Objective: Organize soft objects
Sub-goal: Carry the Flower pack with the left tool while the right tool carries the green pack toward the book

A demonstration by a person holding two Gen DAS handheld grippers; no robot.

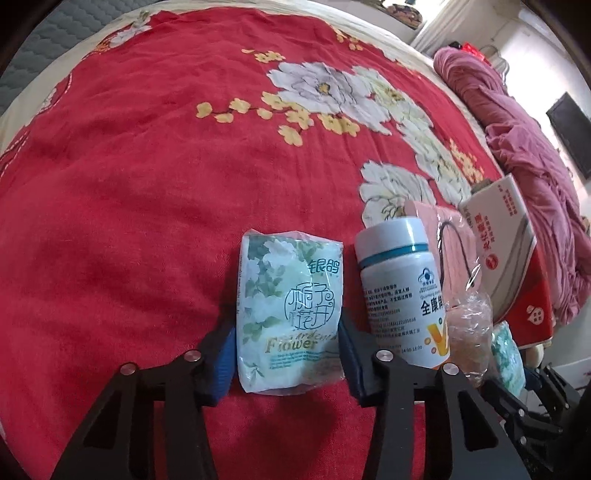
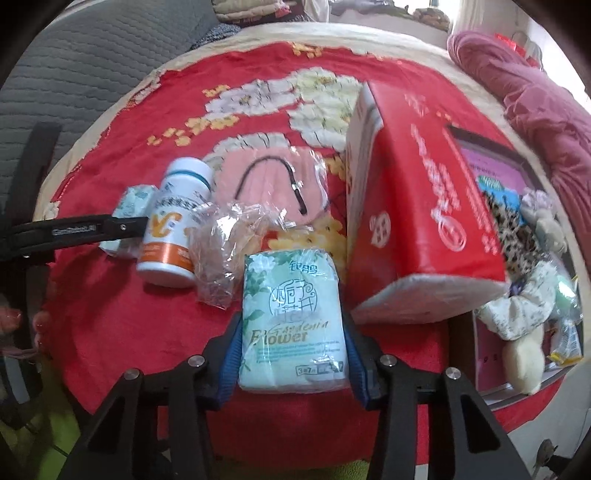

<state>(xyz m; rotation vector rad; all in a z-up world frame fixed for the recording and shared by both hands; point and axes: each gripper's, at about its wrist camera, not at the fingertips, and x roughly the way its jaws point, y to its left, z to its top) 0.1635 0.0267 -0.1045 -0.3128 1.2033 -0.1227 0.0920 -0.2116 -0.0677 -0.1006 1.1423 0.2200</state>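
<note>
Red floral bedspread [image 1: 155,192], grey quilted mattress [image 2: 85,74] at its edge, bright window daylight [image 1: 439,14]

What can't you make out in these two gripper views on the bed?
- Right wrist view: contents of the red box, blurred and facing away; its base is hidden by the tissue pack.
- Left wrist view: the right gripper and its pack, cut off by the crumpled plastic wrap.
- Both views: small print on the white bottle, too small.

Two pale green tissue packs printed with white flowers lie flat on the red bedspread, one [image 1: 290,314] pinched between the left tool's blue pads, the other [image 2: 293,325] (same "Flower" lettering) between the right tool's.
</note>
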